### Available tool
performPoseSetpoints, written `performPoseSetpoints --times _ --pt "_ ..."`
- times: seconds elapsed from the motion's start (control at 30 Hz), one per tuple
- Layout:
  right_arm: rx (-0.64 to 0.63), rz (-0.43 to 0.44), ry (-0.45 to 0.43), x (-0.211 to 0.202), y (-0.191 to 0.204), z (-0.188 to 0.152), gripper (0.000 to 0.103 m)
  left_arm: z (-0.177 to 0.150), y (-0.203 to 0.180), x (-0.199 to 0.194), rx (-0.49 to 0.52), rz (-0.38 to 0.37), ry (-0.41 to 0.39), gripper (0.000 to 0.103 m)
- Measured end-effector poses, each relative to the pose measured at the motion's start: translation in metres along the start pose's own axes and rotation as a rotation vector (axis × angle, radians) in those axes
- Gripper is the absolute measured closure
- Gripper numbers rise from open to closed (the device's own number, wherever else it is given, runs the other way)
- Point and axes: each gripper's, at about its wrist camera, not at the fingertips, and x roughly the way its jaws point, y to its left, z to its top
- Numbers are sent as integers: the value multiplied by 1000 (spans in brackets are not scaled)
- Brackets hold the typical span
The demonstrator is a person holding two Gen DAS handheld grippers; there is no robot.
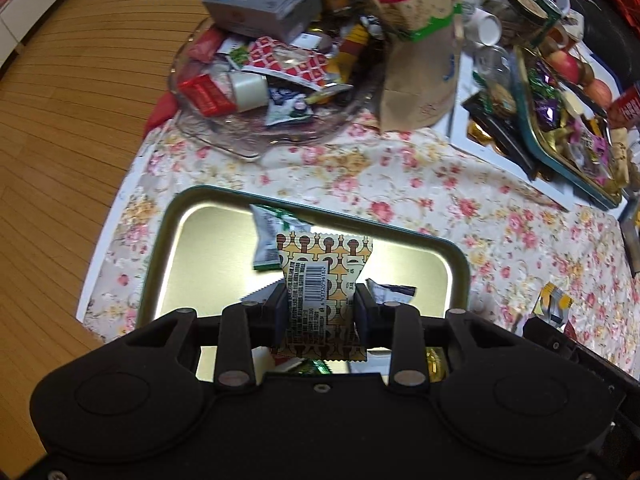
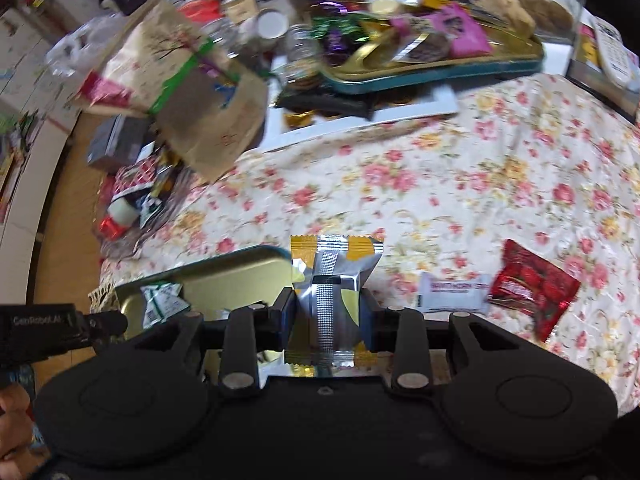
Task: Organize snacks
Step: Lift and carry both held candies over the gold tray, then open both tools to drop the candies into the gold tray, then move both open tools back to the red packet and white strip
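L gripper (image 1: 320, 312): jaws set either side of patterned snack packet (image 1: 316, 280), barcode side up; packet looks loosely held, pads at its edges w/o a clear squeeze, so can't tell if clamped or letting go.
Packet spot: over near half of gold tin tray (image 1: 168, 240), pointing down at it.
Tray contents: green-white sachet (image 1: 266, 240) lying far side, dark-white wrapper (image 1: 390, 290) to the right, few more bits under the gripper.
R gripper (image 2: 326, 312): clamped on silver-yellow pouch (image 2: 332, 280), pads pressing its sides, seam strip facing cam.
Pouch spot: above floral cloth (image 2: 440, 184), just right of the tray's edge.
Loose on cloth: white bar (image 2: 454, 298) & red wrapper (image 2: 532, 284), right of pouch, touching each other.
Far side: glass dish (image 1: 224, 140) heaped w/ snacks, paper bag (image 1: 420, 80), second tray (image 2: 440, 68) full of sweets.
Handling: both look light, soft, crinkly foil/plastic, prob slippery; contents likely crush if squeezed hard.
Grip pt: across the padded middle, not the flat crimped ends, which would fold or slip out.
Next, my guess: drop both into near tray, then fetch bar & red wrapper.
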Motion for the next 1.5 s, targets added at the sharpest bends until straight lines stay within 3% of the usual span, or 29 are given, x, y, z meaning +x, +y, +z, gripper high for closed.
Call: performPoseSetpoints --times 0.17,0.33,0.6,0.83,1.1,1.5 --pt "-69 74 -7 3 26 -8 68 1 13 -7 -29 32 -33 59" --pt "-128 135 -9 3 45 -16 64 2 19 -13 -39 8 -51 57" --pt "-129 168 15 4 50 -19 63 1 18 -12 -51 -11 -37 57" --pt "-123 150 17 4 48 -17 62 0 7 -8 -14 1 -20 57" --pt "-113 96 38 7 39 -16 62 -4 -17 0 43 -60 44 57" --pt "-17 0 56 7 -17 -3 62 -21 -82 9 172 -105 118 57"
